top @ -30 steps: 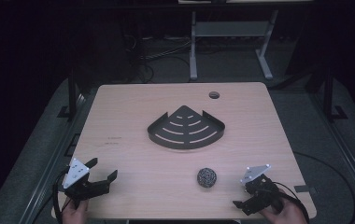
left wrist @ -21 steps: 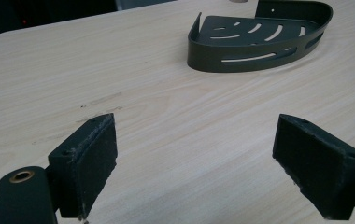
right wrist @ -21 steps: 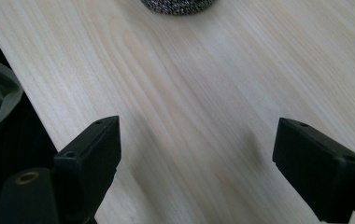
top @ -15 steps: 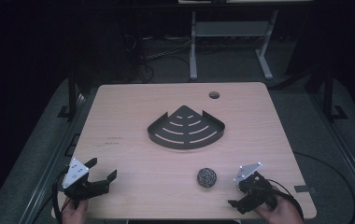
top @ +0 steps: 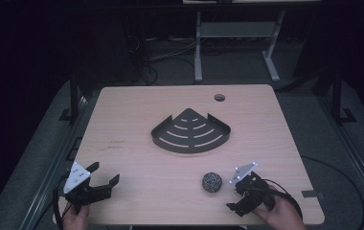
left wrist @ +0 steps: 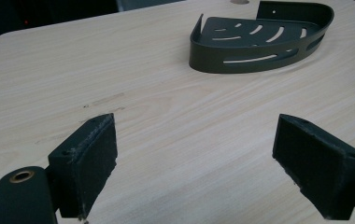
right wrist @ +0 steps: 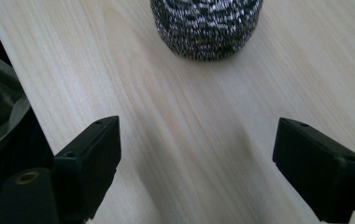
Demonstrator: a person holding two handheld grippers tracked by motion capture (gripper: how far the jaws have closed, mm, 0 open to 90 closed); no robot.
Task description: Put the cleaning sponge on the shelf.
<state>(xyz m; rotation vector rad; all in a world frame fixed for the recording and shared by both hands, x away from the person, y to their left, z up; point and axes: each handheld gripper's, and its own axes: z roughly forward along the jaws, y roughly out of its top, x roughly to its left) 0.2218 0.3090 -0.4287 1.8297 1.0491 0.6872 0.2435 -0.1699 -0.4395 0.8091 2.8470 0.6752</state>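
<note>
A dark slotted corner tray (top: 189, 132) lies flat in the middle of the wooden table (top: 137, 110). A steel-wool scouring ball (top: 212, 182) rests near the front edge, right of centre. My right gripper (top: 232, 195) is just right of the ball, open and pointing toward it without touching. In the right gripper view the ball (right wrist: 206, 25) sits ahead of the open gripper (right wrist: 196, 172), outside the jaws. My left gripper (top: 104, 173) hovers open at the front left corner with nothing in it. From the left gripper view (left wrist: 203, 163) the tray (left wrist: 259, 37) lies far ahead.
A round cable hole (top: 219, 97) is in the table's far side. The table's front edge (right wrist: 12, 84) runs close by my right gripper's left jaw. Desk legs and cables stand on the dark floor behind the table.
My right gripper has shifted left along the front edge and turned toward the scouring ball. The left gripper has stayed where it was.
</note>
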